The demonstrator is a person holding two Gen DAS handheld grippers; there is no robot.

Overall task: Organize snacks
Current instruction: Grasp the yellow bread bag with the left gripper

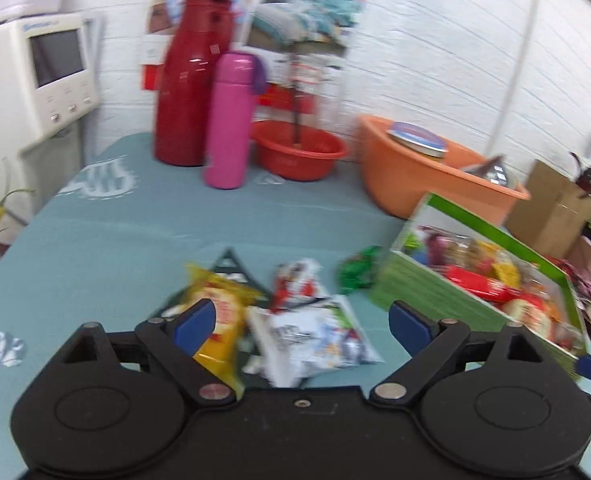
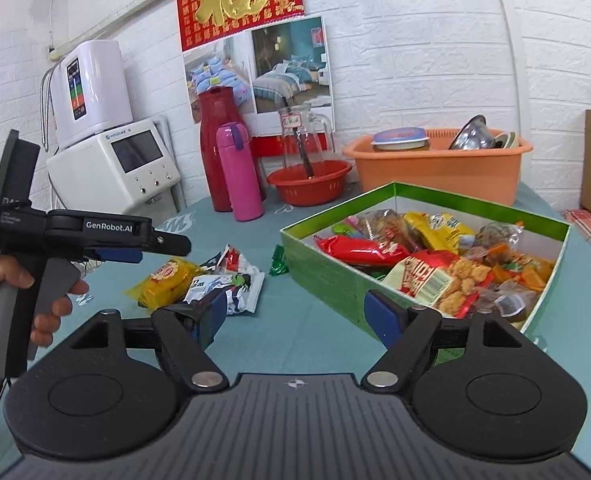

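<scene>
Four loose snacks lie on the blue-green tablecloth [image 2: 295,332] to the left of the green box [image 2: 335,280]: a yellow packet [image 2: 165,280], a white packet [image 2: 231,286], a red-and-white wrapper [image 2: 235,260] behind them, and a small green wrapper [image 2: 278,261] just beside the box wall. Your left gripper [image 1: 301,320] hovers over the pile with its blue-padded fingers [image 1: 195,322] spread wide and nothing between them; the yellow packet [image 1: 219,320] and white packet [image 1: 315,336] sit below the gap. Your right gripper [image 2: 295,316] is also spread apart and empty, poised near the box's front corner. The box is already packed with snacks, a red packet [image 2: 351,250] among them. Behind stand a red flask [image 2: 215,148], a pink bottle [image 2: 239,172], a red bowl [image 2: 309,186] and an orange tub [image 2: 435,168].
</scene>
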